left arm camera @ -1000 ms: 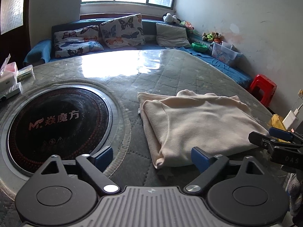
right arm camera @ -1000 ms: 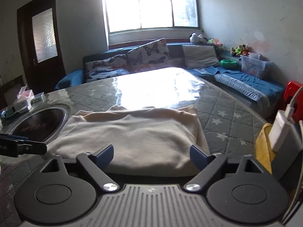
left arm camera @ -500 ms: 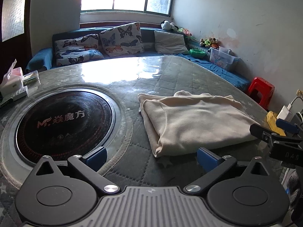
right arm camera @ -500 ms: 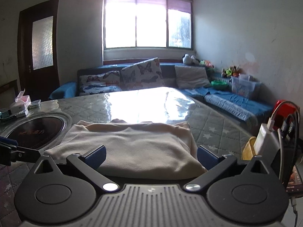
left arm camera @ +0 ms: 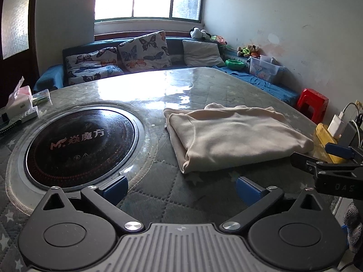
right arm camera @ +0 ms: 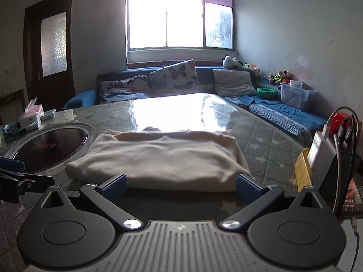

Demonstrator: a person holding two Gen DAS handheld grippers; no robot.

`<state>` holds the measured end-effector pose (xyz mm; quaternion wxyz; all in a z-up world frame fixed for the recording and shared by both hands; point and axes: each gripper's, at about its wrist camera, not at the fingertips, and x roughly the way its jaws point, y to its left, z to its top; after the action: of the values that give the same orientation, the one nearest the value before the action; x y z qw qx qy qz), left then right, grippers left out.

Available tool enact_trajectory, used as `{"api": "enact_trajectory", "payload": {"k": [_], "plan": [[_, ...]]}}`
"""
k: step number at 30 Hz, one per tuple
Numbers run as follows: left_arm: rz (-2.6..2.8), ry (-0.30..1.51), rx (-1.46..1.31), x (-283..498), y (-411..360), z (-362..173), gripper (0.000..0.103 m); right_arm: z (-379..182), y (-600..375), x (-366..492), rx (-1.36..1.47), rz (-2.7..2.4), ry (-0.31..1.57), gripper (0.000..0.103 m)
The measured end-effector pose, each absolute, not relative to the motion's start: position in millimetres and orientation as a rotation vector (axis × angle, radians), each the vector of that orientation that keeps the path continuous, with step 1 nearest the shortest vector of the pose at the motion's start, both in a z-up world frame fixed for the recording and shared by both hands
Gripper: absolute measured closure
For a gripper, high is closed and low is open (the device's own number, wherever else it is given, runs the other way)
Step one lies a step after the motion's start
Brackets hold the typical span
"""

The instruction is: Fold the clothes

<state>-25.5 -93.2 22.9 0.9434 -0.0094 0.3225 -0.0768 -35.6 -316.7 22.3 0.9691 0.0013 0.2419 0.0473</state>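
**Mia:** Where is the cream top (left arm camera: 233, 136) now?

**Sam:** It lies folded in a neat pile on the counter (left arm camera: 158, 195), just beside the big round black cooker plate (left arm camera: 77, 138). Nothing is touching it.

**Mia:** What changed just now?

**Sam:** Both grippers pulled back and came up a bit. A second ago they were lower and closer to the cloth. Now more of the room shows, like the window and the butterfly pillows (right arm camera: 172, 77).

**Mia:** Is the left hand-held gripper (left arm camera: 181, 187) holding anything?

**Sam:** No. Its blue fingers are wide apart with only the counter between them.

**Mia:** And the right hand-held gripper (right arm camera: 181, 184)?

**Sam:** Wide apart too, and empty. The near edge of the top sits just past its fingertips.

**Mia:** So what does that mean?

**Sam:** I think this fold is done. The top looks small and tidy, so maybe one more fold, or it is finished.
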Motion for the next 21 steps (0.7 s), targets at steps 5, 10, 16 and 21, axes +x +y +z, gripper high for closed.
{"api": "enact_trajectory", "payload": {"k": [5,10,16,21], "plan": [[-0.150,0.645,0.007,-32.8,-98.4,22.3,0.000,21.0,-315.9,-40.5,0.016,0.084,0.495,0.000],[-0.150,0.621,0.031,-40.1,-102.5,22.6,0.000,18.2,-316.9,-47.3,0.024,0.075,0.501,0.000],[-0.153,0.606,0.042,-46.5,-107.6,23.2,0.000,14.6,-316.9,-53.4,0.027,0.067,0.512,0.000],[-0.154,0.603,0.069,-51.6,-114.6,19.6,0.000,12.0,-316.4,-58.1,0.025,0.070,0.514,0.000]]}}
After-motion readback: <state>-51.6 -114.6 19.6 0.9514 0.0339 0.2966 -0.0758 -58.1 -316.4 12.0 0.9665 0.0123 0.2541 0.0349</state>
